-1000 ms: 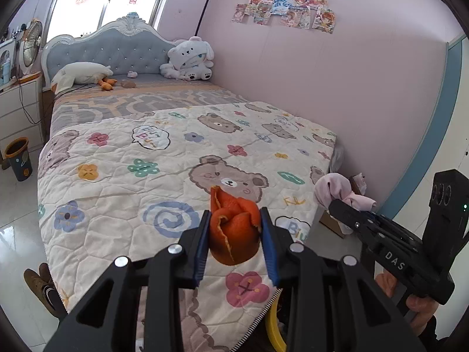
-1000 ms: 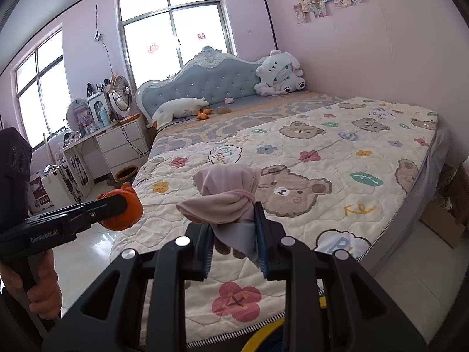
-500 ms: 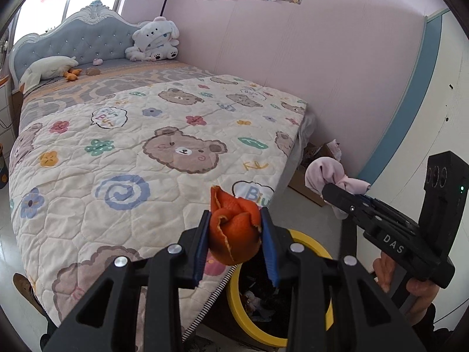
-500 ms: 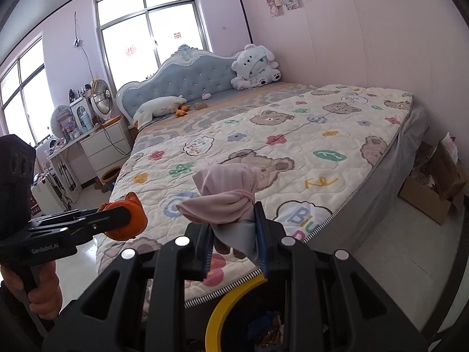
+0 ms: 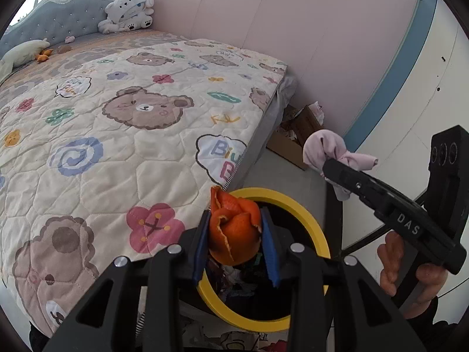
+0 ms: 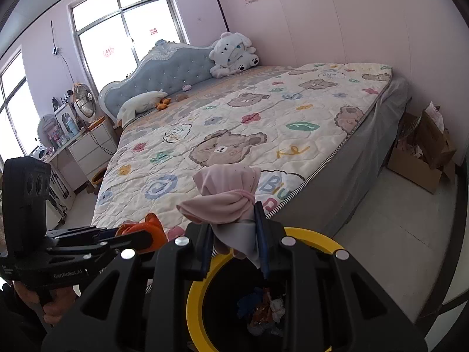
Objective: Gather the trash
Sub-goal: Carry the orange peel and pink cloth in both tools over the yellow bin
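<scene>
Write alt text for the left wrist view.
The left gripper clamps an orange peel above a yellow-rimmed trash bin beside a bear-patterned quilted bed. At right, the right gripper holds a knotted pink cloth.

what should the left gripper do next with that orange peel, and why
Probably open the left gripper and let go. It is shut on the orange peel, which sits over the mouth of the yellow-rimmed bin with trash already inside. The right gripper, shut on the pink cloth, could follow.
</scene>
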`<state>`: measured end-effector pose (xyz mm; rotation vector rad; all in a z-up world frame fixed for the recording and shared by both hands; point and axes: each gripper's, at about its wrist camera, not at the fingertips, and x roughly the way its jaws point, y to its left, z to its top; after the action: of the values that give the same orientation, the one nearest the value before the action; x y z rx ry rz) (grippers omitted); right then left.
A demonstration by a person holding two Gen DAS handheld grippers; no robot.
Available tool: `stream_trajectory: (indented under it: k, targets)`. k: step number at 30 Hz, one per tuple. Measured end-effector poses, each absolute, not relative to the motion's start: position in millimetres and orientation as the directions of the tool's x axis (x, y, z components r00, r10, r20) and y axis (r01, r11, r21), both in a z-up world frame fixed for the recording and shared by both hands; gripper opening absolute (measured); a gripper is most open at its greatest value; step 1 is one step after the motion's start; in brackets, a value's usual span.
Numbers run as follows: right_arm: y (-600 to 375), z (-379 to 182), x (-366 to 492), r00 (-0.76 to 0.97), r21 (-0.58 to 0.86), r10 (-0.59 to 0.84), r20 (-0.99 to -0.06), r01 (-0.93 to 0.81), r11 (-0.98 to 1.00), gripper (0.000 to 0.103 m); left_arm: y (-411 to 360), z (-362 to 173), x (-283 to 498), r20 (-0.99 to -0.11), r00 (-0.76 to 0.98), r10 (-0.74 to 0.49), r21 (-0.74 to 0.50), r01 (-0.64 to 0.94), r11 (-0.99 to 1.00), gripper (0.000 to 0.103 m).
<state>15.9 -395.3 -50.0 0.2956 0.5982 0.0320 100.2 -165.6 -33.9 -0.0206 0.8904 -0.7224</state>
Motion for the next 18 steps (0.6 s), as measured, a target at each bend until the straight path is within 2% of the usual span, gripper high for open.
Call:
stream_trajectory:
  k: [18]
  targets:
    - [-421,-100,17,0.745,0.365,0.136,-0.653,0.153,0.918,0.025,-189,-80,94,-0.768,0.247,-0.591,-0.377,0.572,0.728,0.032]
